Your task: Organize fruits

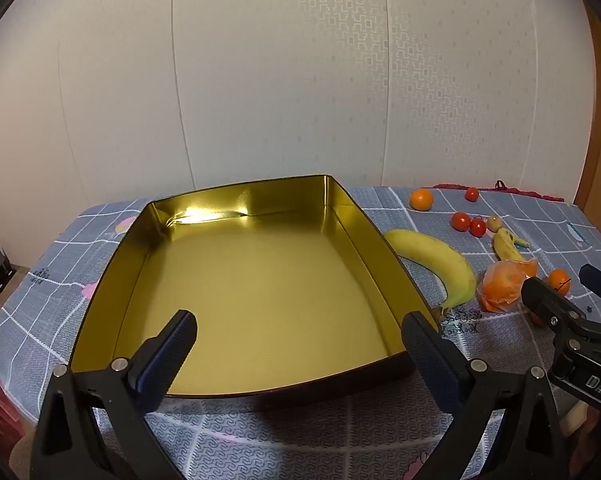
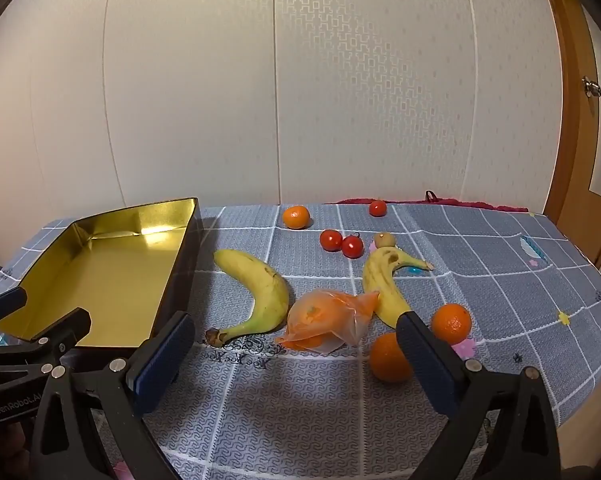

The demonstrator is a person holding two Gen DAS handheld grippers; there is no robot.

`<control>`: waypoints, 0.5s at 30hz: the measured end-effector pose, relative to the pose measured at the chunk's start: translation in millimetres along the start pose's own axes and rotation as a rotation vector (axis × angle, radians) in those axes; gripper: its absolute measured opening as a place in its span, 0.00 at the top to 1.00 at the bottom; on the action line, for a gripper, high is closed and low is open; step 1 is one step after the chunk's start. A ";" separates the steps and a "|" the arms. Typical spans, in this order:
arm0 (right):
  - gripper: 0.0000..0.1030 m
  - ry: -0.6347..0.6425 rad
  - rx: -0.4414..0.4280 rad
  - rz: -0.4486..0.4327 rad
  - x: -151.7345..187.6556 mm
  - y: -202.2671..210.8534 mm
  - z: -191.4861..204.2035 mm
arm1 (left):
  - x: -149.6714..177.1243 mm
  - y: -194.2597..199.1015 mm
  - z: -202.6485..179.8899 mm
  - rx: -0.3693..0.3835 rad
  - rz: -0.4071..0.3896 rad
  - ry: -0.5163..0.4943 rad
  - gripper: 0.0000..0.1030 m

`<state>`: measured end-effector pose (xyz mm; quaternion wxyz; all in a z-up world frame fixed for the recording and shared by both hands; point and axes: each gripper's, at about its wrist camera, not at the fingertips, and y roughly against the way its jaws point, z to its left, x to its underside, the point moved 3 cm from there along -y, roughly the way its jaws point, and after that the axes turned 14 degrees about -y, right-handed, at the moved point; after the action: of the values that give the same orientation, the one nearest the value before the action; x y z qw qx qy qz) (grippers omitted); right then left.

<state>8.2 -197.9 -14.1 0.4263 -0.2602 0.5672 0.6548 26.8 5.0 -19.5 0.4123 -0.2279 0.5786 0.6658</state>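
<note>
Two grippers, jaws wide, empty. Right gripper faces the fruit; bagged orange dead ahead, banana just left, curving lengthwise. Left gripper hangs over the tin.

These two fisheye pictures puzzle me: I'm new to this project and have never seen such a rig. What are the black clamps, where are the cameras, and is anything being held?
The black clamps are two hand-held grippers; a person works one in each hand. Each carries a camera looking along its fingers. One picture is from the left gripper, over an empty gold tin. The other is from the right gripper, facing fruit on a checked tablecloth: two bananas, oranges, small tomatoes and an orange in a plastic bag. Both grippers are open and hold nothing.
</note>
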 end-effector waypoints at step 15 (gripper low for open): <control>0.01 0.004 0.000 -0.003 -0.4 1.8 -0.3 | 0.7 -1.1 -2.8 -0.003 0.003 0.000 0.00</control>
<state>6.8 -198.3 -12.9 0.4260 -0.2626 0.5676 0.6537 26.8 2.5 -21.4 0.4111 -0.2277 0.5780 0.6671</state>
